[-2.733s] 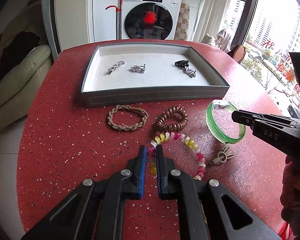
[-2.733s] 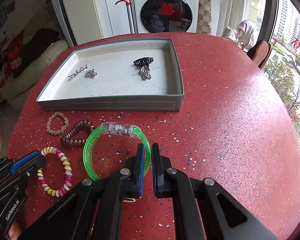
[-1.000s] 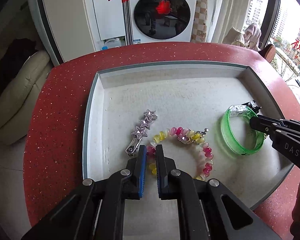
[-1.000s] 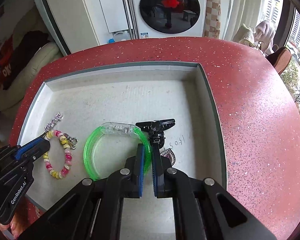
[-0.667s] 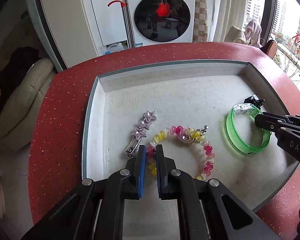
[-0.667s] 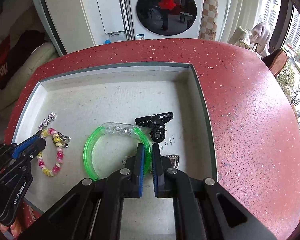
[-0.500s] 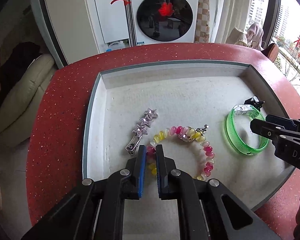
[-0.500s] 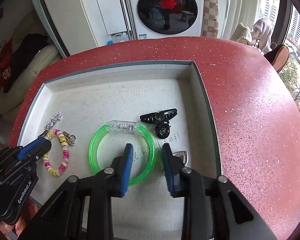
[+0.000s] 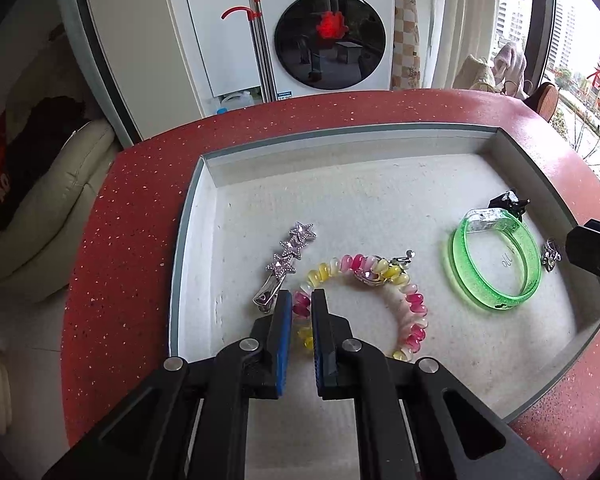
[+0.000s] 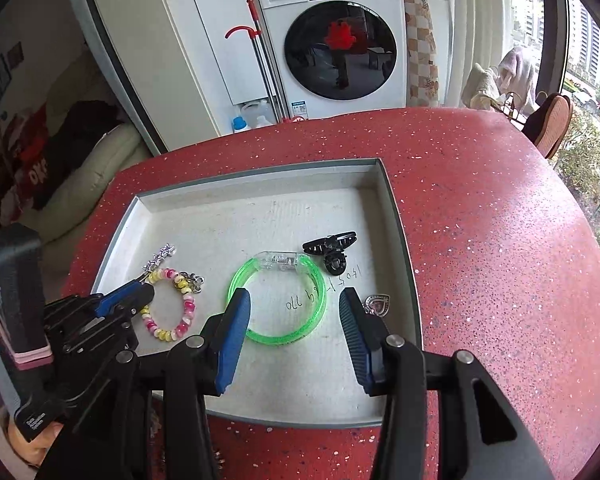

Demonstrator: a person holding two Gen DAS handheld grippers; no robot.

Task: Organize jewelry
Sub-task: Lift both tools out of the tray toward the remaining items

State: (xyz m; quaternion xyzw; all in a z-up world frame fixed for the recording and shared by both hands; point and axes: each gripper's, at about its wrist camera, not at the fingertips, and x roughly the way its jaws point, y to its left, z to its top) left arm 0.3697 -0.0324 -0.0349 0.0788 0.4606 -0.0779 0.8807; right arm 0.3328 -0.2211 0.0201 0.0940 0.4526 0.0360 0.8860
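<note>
I am setting bracelets into the shallow grey felt-lined tray (image 10: pixel 396 216) on the red speckled table (image 10: pixel 500 240). My left gripper (image 9: pixel 301 300) is pressed together on the yellow, pink and white beaded coil bracelet (image 9: pixel 404 292), pinching its near-left arc; the bracelet rests on the tray floor, just beside the silver star-studded hair clip (image 9: pixel 288 258) near the tray's left wall. My right gripper (image 10: pixel 294 300) is opening, its blue pads spread to either side of the translucent green plastic bangle (image 10: pixel 278 300) without touching it. The bangle lies flat in the tray's right half, just beside the black claw clip (image 10: pixel 330 250) and a small silver heart pendant (image 10: pixel 378 305).

To finish well, I judge I should lift the right gripper straight clear so a pad does not catch the bangle's rim and drag it. On the left, I should open slowly with the beads already resting on the felt, then rise without sweeping sideways, since the star clip sits close enough to be knocked.
</note>
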